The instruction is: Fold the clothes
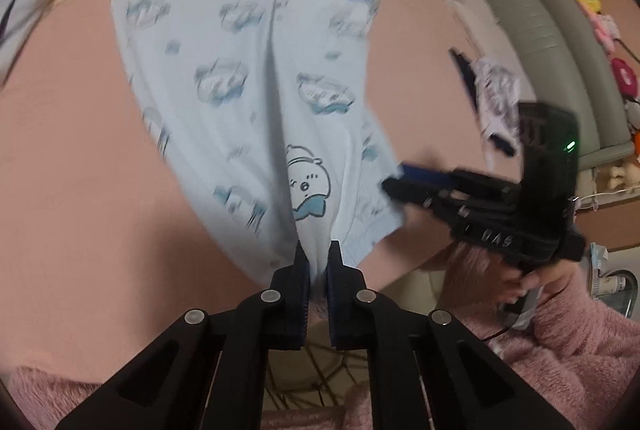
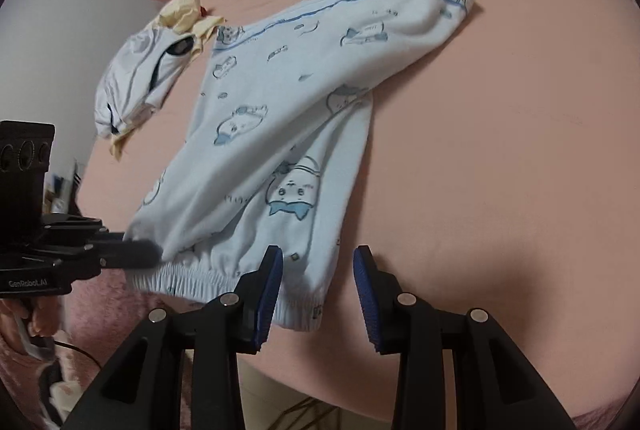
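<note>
Light-blue cartoon-print pants [image 2: 280,118] on a pink bedsheet [image 2: 500,150]

The pants fill mid-frame; the left gripper [image 1: 318,254] is clamped on their waistband at the bottom, while the right gripper [image 2: 318,270] at lower centre stands apart, waistband edge between its jaws unpinched.

Pink bed [image 2: 500,150] under pale-blue pants [image 2: 288,118]
</note>
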Demonstrator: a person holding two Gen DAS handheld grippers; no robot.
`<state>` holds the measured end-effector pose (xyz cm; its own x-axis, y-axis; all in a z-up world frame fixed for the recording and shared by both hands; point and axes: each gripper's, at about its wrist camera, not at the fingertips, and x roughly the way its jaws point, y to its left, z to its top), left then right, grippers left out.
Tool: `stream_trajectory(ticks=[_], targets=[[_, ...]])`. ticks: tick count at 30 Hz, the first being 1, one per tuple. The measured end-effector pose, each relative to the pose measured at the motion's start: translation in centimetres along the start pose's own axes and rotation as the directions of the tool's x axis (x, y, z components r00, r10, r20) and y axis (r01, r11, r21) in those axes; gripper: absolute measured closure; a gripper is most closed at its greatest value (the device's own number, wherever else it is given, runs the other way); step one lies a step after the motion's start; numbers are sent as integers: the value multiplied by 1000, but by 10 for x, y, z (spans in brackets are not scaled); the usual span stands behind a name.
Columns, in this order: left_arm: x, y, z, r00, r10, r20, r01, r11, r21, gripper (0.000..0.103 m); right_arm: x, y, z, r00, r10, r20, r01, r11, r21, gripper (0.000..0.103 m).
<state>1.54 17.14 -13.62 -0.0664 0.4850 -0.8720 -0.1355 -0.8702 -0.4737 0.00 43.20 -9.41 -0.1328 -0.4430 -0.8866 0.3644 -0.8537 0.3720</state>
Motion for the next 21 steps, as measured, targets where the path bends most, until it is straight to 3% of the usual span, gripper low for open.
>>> stream_trajectory(ticks=[3,6,8,10,13,17,21], targets=[[21,21,-8,995,72,-64,-75,996,-39,93,11,-5,-2,998,-42,-36,41,999,-31,64],[15,27,1,996,30,-85,-37,996,-84,92,7,-5,0,997,-51,-62,46,996,-77,63],[-6,25,12,999,46,-19,-47,997,-54,91,-7,-9,8,998,-24,-50,20,998,-67,63],[-24,22,30,996,76,54,-75,997,-20,90,-26,-22,21,1000,-10,16,11,999,-34,63],[-31,15,61,980,136,142,-143,989,38,90,-42,-49,53,994,-56,93,52,997,50,63],[-6,0,113,976,123,179,-147,981,125,90,-27,-81,107,984,-154,90,141,981,131,63],[19,-13,169,967,135,215,-170,974,152,90,-11,-100,144,984,-167,64,155,974,166,63]])
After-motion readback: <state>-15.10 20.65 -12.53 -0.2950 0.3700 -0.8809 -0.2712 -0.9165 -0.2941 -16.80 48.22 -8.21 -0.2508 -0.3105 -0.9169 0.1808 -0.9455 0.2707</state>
